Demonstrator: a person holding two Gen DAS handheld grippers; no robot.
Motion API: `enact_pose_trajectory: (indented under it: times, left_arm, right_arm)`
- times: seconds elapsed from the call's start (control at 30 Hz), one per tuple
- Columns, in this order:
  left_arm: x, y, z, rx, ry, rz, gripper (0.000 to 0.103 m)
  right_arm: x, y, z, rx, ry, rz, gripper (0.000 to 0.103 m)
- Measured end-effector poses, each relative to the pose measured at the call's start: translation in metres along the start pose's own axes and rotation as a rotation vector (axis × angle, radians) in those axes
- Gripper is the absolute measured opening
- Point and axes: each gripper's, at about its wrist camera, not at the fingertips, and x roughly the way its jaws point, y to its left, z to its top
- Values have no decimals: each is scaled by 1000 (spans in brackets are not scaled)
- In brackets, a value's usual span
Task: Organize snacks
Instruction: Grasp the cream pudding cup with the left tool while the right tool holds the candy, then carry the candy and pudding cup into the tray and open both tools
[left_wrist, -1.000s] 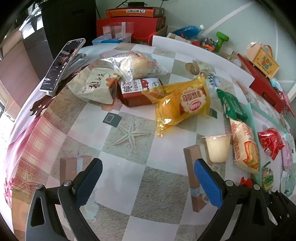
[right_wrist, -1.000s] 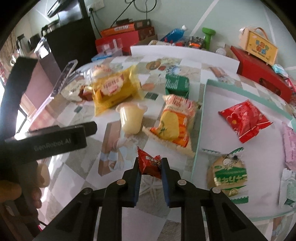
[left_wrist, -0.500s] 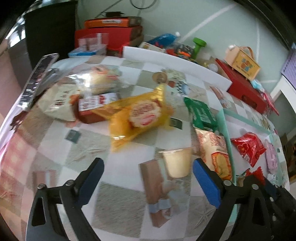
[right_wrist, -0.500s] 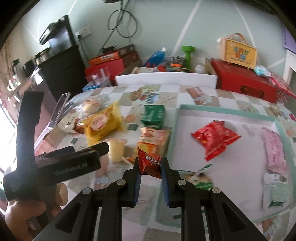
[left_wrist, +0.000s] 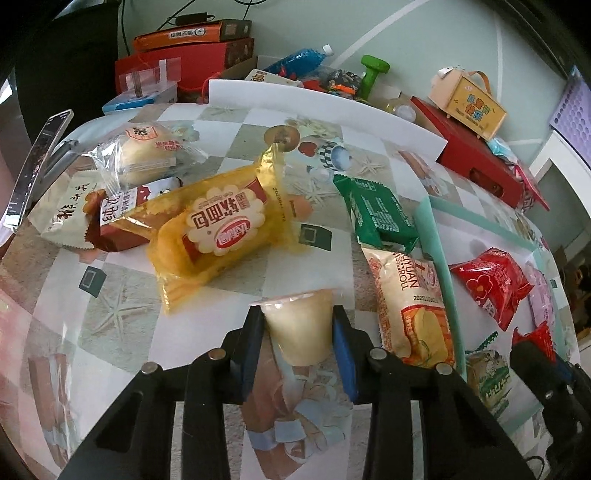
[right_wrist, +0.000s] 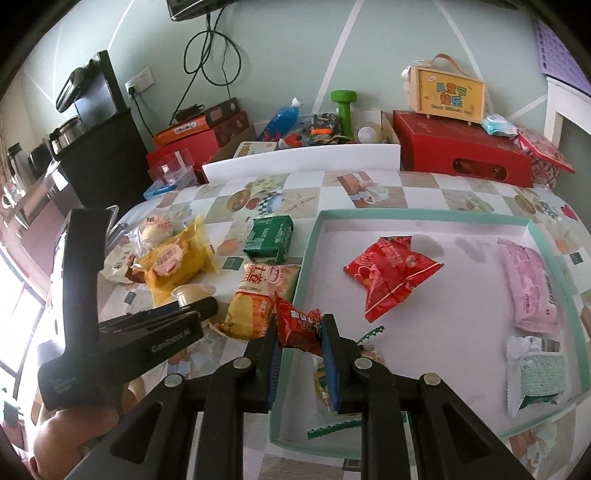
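Note:
A pale pudding cup (left_wrist: 301, 332) stands on the checked tablecloth. My left gripper (left_wrist: 296, 312) has its jaws closing on it, and both blue pads touch its sides. In the right wrist view the same cup (right_wrist: 188, 291) peeks out behind that left gripper (right_wrist: 195, 308). My right gripper (right_wrist: 300, 319) is shut on a small red snack packet (right_wrist: 295, 326), held above the left rim of the teal-edged tray (right_wrist: 421, 215). A red packet (right_wrist: 391, 273), a pink packet (right_wrist: 528, 284) and other snacks lie in the tray.
Left of the tray lie a yellow bread packet (left_wrist: 218, 229), a green packet (left_wrist: 380, 214), an egg-roll packet (left_wrist: 413, 306) and more wrapped snacks. A phone (left_wrist: 37, 162) leans at the far left. A white board (left_wrist: 317, 99) and red boxes (right_wrist: 461, 155) border the back.
My left gripper moved up to the pudding cup and its wide jaws closed onto it. My right gripper rose with the red packet and now hangs over the tray's left edge.

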Motion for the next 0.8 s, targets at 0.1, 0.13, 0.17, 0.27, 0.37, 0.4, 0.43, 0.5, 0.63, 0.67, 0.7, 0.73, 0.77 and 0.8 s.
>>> enact_pose_trajectory:
  times: [0.1, 0.13, 0.17, 0.27, 0.37, 0.4, 0.43, 0.5, 0.63, 0.67, 0.7, 0.73, 0.77, 0.8]
  left_arm:
    - [-9, 3, 1, -11, -25, -1, 38]
    - [-14, 4, 2, -12, -36, -1, 38]
    - [-21, 5, 3, -13, -56, -1, 38]
    - [-38, 2, 5, -8, -104, -13, 38]
    - [-49, -9, 8, 24, -138, -43, 38]
    - [-52, -17, 8, 45, -148, -58, 38]
    - [-55, -24, 7, 66, -153, -72, 38]
    - [-56, -40, 6, 110, -152, -100, 38]
    - [-56, -78, 0, 212, -145, -147, 38]
    - [-55, -90, -1, 245, -148, -162, 38]
    - [-54, -97, -2, 264, -151, -170, 38]
    - [-52, -106, -2, 286, -152, -177, 38]
    - [-49, -114, -2, 306, -148, -181, 38]
    - [-47, -122, -3, 320, -145, -184, 38]
  right_arm:
    - [-6, -7, 2, 16, -16, -9, 22]
    - [-8, -9, 3, 21, -24, -17, 22]
    - [-12, -13, 4, 29, -35, -30, 22]
    - [-17, -25, 6, 51, -53, -61, 22]
    - [-21, -44, 8, 91, -62, -110, 22]
    - [-22, -52, 8, 107, -65, -127, 22]
    - [-25, -60, 8, 126, -68, -145, 22]
    - [-29, -76, 7, 166, -72, -179, 22]
    - [-36, -100, 6, 222, -83, -235, 22]
    - [-38, -105, 6, 234, -85, -245, 22]
    - [-38, -109, 5, 245, -86, -250, 22]
    - [-38, -113, 5, 255, -85, -251, 22]
    - [-37, -115, 5, 263, -83, -249, 22]
    - [-36, -117, 4, 269, -79, -246, 22]
